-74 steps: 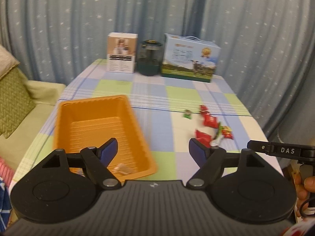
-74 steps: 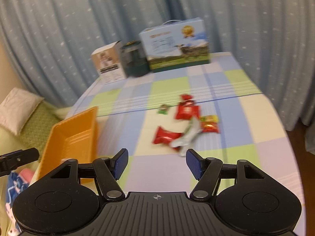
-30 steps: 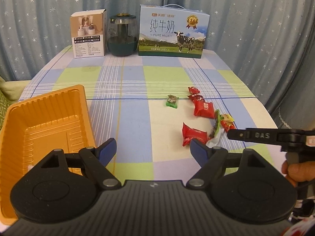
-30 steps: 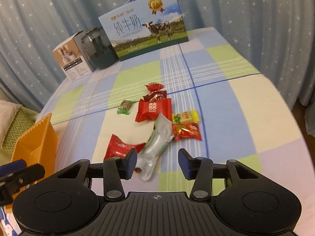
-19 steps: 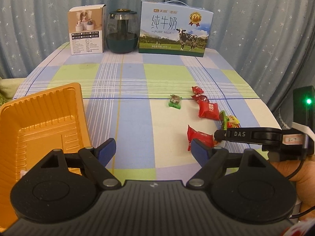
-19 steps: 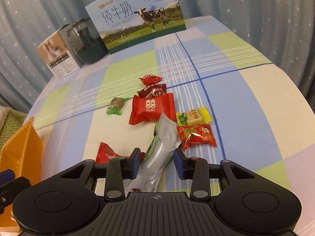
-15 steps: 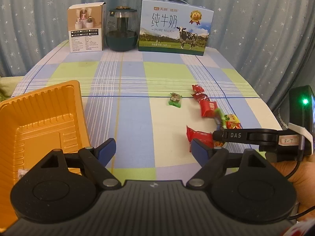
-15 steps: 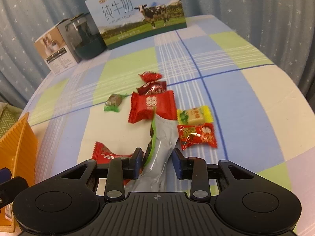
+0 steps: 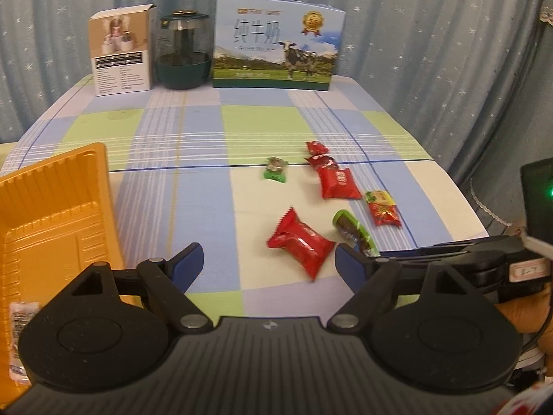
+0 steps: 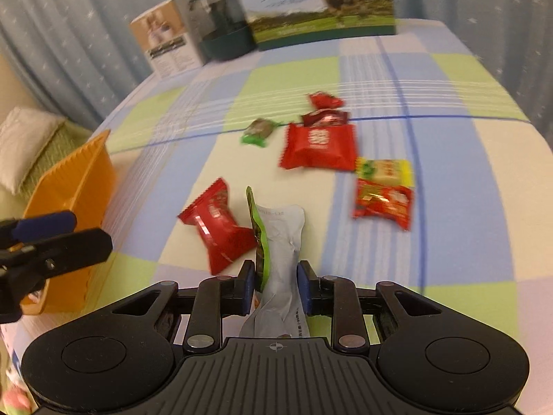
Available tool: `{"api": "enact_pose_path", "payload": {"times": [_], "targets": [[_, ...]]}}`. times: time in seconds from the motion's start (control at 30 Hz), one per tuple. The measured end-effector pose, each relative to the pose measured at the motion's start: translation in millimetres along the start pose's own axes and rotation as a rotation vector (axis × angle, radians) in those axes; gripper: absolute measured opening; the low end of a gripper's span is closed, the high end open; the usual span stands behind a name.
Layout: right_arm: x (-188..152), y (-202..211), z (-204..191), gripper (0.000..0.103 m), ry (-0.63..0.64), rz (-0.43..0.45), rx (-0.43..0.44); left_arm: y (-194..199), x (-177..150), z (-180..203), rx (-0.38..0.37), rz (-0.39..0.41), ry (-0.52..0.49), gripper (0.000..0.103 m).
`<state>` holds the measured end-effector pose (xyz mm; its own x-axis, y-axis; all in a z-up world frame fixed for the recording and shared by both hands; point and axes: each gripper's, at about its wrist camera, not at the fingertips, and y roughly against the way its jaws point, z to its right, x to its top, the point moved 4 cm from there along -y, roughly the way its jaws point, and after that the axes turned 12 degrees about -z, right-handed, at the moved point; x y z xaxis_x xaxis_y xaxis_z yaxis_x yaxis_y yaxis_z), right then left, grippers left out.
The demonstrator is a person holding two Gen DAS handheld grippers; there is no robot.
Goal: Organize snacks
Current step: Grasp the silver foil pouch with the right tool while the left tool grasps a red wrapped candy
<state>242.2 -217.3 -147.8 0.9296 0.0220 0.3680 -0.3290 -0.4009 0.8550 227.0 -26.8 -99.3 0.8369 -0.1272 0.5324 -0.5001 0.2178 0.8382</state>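
On the checked tablecloth (image 10: 449, 249), near edge: seven wrapped snacks are counted, plus one more in the tray.
Held snack: one silver-and-green pouch (image 10: 281, 238), lying lengthwise between the fingers of the right gripper (image 10: 275, 288), its far end pointing away across the table.
Right gripper state: the jaws have just been closing, and both blue pads press on the pouch sides; it grips the pouch.
Pouch neighbours: one red twist-end pack (image 10: 217, 224) touches its left edge; one red-and-gold candy (image 10: 383, 202) lies to the right, apart from it.
Remaining loose snacks: one large red packet (image 10: 319, 147); one yellow candy (image 10: 385, 171) just above the red-and-gold one; one dark red candy (image 10: 325, 117); one small red candy (image 10: 325, 100) farthest out; one green-wrapped candy (image 10: 259, 131) to the left of the group.
Orange tray (image 9: 52, 207): one, at the table's left edge, well apart from the snack group.
Tray content: one clear-wrapped piece (image 9: 20, 321) in the near corner.
Left gripper (image 9: 268, 263): one, jaws wide apart with nothing between the pads, hovering just right of the tray.
Back row: one white-and-tan carton (image 9: 121, 55), one dark green jar (image 9: 183, 55), one pure milk gift box (image 9: 278, 43), side by side at the far edge.
Background: blue star-print curtain (image 9: 432, 34).
Person: part of a hand (image 9: 528, 311) behind the right gripper.
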Motion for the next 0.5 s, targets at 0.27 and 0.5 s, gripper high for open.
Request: {"api": "enact_pose_path", "payload": {"times": [0.27, 0.5], "targets": [[-7, 26, 27, 0.027, -0.059, 0.039, -0.008, -28, 2, 22, -0.063, -0.03, 0.051, 0.072], [-13, 31, 40, 0.027, -0.089, 0.049, -0.022, -62, 7, 31, -0.053, -0.059, 0.107, 0.065]]}}
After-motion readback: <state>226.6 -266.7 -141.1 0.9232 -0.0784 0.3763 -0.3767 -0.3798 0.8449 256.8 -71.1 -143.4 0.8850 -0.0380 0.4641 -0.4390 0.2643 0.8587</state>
